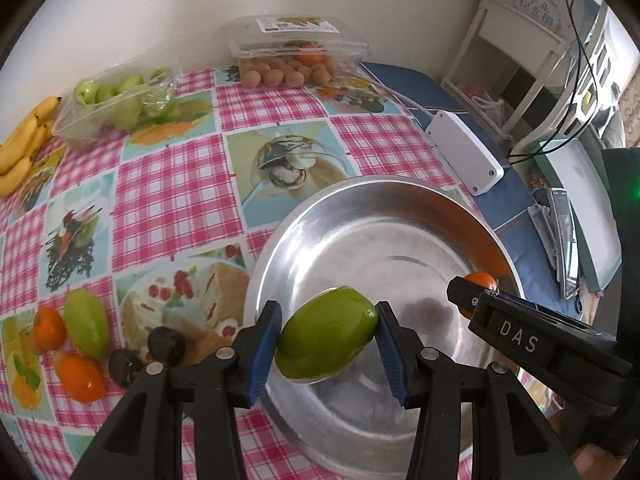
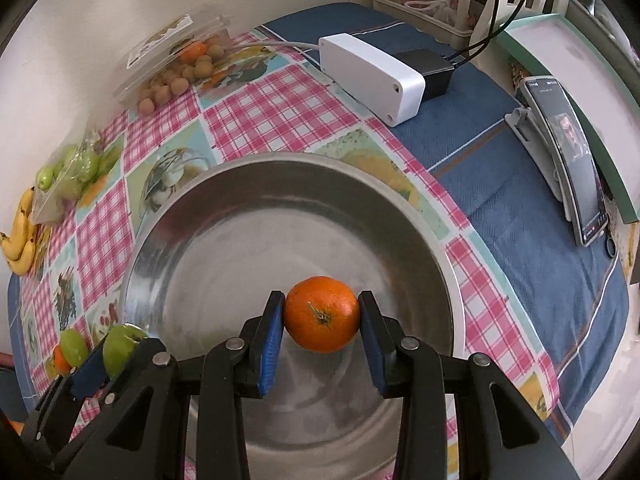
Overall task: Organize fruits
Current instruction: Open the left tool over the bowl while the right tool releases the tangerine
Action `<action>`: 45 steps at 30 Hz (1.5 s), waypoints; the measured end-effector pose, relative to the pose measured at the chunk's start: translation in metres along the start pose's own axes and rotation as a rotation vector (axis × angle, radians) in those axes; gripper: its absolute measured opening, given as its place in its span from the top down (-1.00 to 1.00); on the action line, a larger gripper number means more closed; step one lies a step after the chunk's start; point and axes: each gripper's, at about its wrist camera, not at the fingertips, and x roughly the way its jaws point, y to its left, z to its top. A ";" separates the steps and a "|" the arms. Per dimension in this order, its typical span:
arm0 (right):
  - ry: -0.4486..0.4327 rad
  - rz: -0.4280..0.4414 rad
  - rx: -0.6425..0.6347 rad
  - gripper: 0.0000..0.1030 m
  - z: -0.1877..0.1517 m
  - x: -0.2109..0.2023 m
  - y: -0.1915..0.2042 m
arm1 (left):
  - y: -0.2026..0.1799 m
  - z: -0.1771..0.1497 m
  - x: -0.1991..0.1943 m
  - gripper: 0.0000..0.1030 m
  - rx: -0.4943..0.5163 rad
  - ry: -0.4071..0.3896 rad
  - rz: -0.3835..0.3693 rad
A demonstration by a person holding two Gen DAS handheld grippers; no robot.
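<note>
Green fruit (image 1: 328, 334) and orange (image 2: 322, 314) held over steel bowl (image 2: 192, 248).
Counter covered by pink checked cloth (image 1: 172, 184), cream wall behind. Left hand-held gripper (image 1: 328, 338) clamped on green fruit; right hand-held gripper (image 2: 322, 320) clamped on orange.

Domestic dining corner, indicated by pink checked food-print tablecloth (image 1: 172, 176) against cream plaster wall (image 1: 160, 8), clear plastic punnets of fruit (image 1: 298, 50), loose yellow bananas (image 1: 24, 140), white wooden shelf unit (image 1: 516, 60), and propped dark smartphone (image 2: 568, 152) on blue woven cloth (image 2: 500, 184).
</note>
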 end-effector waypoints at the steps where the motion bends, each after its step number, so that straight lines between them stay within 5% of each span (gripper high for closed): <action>1: 0.000 0.000 0.001 0.25 0.001 0.001 0.000 | -0.001 0.001 0.002 0.02 0.002 0.002 -0.002; 22: 0.039 0.001 0.040 0.24 0.001 0.021 -0.002 | -0.011 0.004 0.011 0.01 0.049 0.020 0.027; 29: -0.009 0.012 0.035 0.05 0.010 0.000 -0.004 | -0.008 0.011 -0.005 0.00 0.028 0.003 0.024; 36: -0.065 0.009 0.014 0.05 0.016 -0.030 0.004 | 0.011 0.019 -0.026 0.00 -0.042 -0.018 0.055; 45: -0.011 -0.013 -0.015 0.05 0.008 -0.020 0.010 | 0.065 0.020 -0.035 0.01 -0.219 -0.009 0.104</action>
